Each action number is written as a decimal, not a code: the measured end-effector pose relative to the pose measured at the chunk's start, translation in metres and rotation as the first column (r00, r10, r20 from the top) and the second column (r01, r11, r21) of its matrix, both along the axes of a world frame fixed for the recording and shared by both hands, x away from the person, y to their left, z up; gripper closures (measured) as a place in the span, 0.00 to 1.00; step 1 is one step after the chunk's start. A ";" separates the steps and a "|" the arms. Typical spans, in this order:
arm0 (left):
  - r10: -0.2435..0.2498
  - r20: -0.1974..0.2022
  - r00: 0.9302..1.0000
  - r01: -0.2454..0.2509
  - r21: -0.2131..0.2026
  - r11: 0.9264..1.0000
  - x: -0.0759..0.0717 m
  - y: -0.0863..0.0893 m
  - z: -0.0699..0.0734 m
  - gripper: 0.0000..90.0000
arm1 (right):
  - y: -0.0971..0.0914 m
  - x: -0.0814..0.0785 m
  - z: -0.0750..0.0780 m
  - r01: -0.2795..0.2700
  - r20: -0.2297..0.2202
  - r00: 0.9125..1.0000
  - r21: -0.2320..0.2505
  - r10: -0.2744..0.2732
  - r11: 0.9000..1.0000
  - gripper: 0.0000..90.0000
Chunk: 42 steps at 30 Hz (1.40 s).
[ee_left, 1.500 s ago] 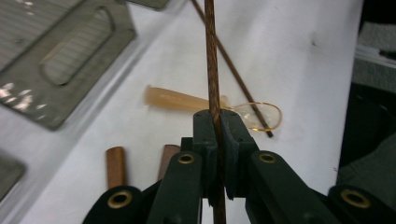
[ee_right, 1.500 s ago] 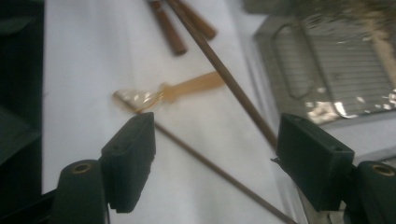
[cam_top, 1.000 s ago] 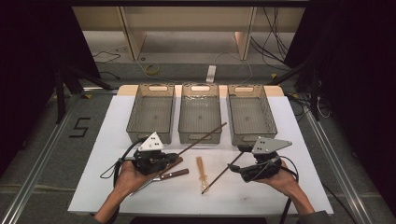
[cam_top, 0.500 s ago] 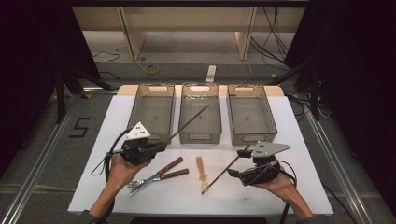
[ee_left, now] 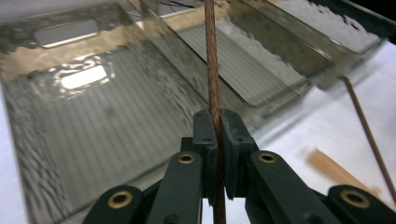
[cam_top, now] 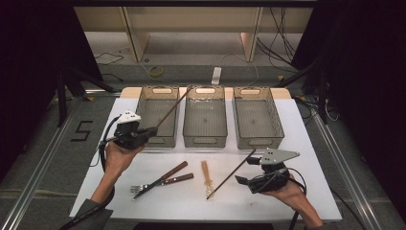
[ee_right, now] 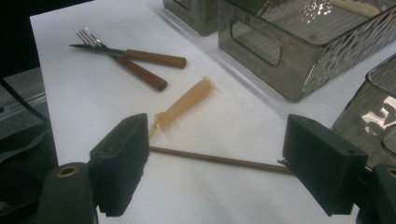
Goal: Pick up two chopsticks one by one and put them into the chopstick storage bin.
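My left gripper (cam_top: 145, 132) is shut on a thin dark stick (cam_top: 173, 107), which slants up and to the right over the left grey bin (cam_top: 149, 106). In the left gripper view the jaws pinch the stick (ee_left: 211, 70) above that bin's ribbed floor (ee_left: 93, 130). A second dark stick (cam_top: 231, 174) lies on the white mat. My right gripper (cam_top: 242, 180) stands open at its near end. The right gripper view shows this stick (ee_right: 215, 159) lying flat between the wide-apart jaws, untouched.
Middle (cam_top: 205, 120) and right (cam_top: 256, 117) grey bins stand in a row beside the left one. A wooden-handled fork and knife (cam_top: 163, 180) lie crossed on the white mat (cam_top: 297, 148), with a pale tan utensil (cam_top: 207, 173) next to them.
My left gripper has carried its stick from the mat's front up and left to the left bin's near edge. The fork and knife it covered now show. The right gripper has stayed put.
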<state>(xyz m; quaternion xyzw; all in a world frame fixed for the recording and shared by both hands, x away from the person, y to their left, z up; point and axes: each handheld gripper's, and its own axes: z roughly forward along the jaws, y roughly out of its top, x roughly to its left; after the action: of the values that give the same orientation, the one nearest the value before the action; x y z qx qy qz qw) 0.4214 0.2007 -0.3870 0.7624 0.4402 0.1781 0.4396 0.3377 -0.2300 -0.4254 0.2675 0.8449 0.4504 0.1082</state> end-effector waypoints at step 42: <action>0.156 -0.140 0.978 -0.154 0.031 0.988 0.070 0.024 -0.022 0.50 | -0.002 -0.006 -0.002 -0.023 0.010 1.000 -0.024 0.024 0.999 0.25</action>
<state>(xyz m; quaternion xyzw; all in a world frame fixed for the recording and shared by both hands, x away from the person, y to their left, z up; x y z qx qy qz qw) 0.4910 0.2244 -0.4092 0.7408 0.5266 0.1616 0.3844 0.3315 -0.2320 -0.4273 0.2541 0.8527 0.4429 0.1103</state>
